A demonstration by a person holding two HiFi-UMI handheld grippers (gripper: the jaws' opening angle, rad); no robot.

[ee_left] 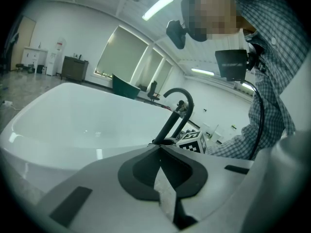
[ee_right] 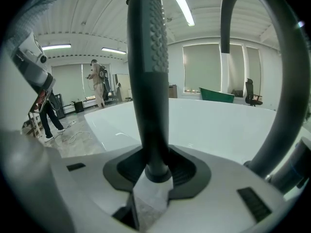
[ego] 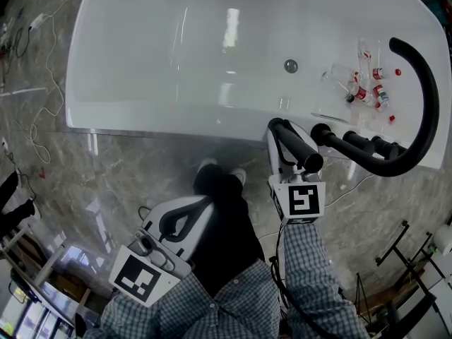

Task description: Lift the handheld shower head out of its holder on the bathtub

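Securing the shower head (ee_right: 148,72); right gripper (ee_right: 154,177) jaws, fairly wide, clamp round it; next move needs a steady upward lift.

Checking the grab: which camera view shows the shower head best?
The right gripper view: the shower head stands close and central, its bumpy handle sharp. The head view shows it small, from above. The left gripper view shows at most a thin, distant dark bar.

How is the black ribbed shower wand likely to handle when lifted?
The black ribbed cylindrical shower wand looks rigid, so it should lift as one piece. Its raised bumps probably aid grip. Long and slim, it may pivot in the right gripper.
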